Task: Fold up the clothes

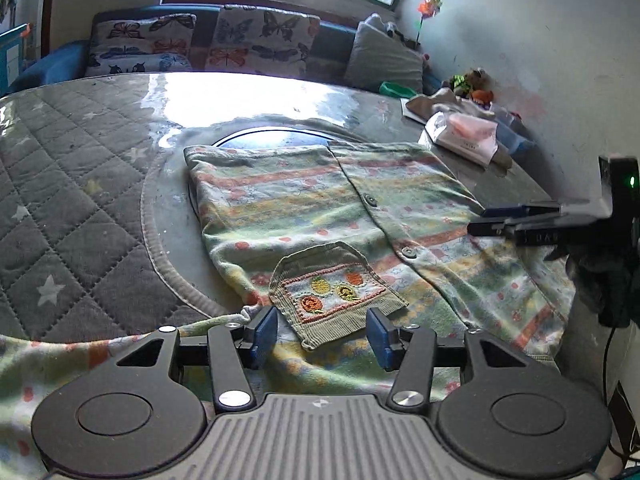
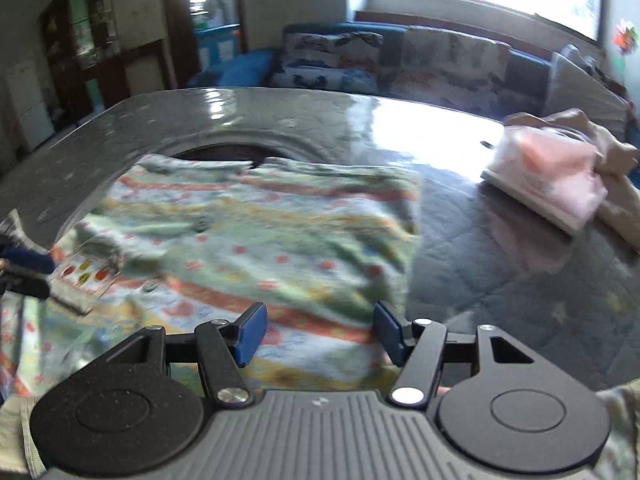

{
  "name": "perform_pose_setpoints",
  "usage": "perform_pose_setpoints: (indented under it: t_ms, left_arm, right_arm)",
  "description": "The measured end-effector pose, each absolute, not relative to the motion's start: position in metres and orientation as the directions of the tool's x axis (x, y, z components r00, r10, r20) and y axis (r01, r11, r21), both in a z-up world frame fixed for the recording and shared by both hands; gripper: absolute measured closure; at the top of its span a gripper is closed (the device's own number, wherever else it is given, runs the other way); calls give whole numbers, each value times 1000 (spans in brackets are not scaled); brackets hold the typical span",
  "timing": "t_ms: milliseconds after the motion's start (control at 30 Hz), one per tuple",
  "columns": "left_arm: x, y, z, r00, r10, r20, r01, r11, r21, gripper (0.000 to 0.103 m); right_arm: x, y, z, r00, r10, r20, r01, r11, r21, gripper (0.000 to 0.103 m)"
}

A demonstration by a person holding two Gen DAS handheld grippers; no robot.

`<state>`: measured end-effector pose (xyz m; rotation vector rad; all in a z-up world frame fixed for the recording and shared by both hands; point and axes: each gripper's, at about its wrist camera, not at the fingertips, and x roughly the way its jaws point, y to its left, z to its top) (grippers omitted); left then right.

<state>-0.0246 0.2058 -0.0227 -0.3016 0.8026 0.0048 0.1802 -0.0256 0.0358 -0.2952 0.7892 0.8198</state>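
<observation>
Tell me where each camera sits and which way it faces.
Left wrist: on the left hand-held gripper, angled down over the striped cardigan toward sofa and window; its blue pads stand apart; the right hand-held gripper shows at the right edge.
Right wrist: on the right hand-held gripper, angled down at the cardigan's right part; pads apart.
Both share the cardigan, its embroidered pocket, the pink packet, and the butterfly cushions.

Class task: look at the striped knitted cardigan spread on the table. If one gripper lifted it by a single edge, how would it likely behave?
The cardigan would probably sag and drape, since it lies flat with soft wrinkles. Its knitted pocket suggests a grippy, non-slippery fabric. It likely slides easily on the glossy table.
</observation>
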Motion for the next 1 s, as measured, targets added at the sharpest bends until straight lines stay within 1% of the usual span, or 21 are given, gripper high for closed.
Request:
perform_pose_setpoints:
  t_ms: [233,333,433,533,600,700,900,1000]
  left_arm:
    - [9,209,-14,685,-111,-720,-100,965,-244,48]
    - [26,214,-21,666,-101,-739,-110,966,-232,48]
    - [35,223,-25,654,-98,-750,-127,963,-236,47]
    - [43,232,-24,650,-90,-755,-141,962,-236,46]
    - [52,238,-23,645,-74,-760,-157,961,-227,46]
    - [71,246,-19,649,-57,-758,-170,961,-218,46]
    - [105,264,-24,637,-20,-771,-215,956,-202,43]
    - [113,273,-25,634,-1,-773,-243,949,-200,42]
  right_arm:
    - [202,0,49,417,576,-703,-777,627,53,43]
    - [213,12,40,413,555,-722,-776,629,40,43]
    - [225,15,27,424,523,-739,-762,647,21,43]
    - [232,14,29,417,533,-736,-758,651,41,43]
    - [234,17,33,434,528,-730,-759,651,19,43]
    - [238,25,37,428,548,-719,-768,640,31,43]
    - [260,41,24,435,526,-730,-757,653,20,42]
    - [267,40,26,428,538,-726,-746,664,52,42]
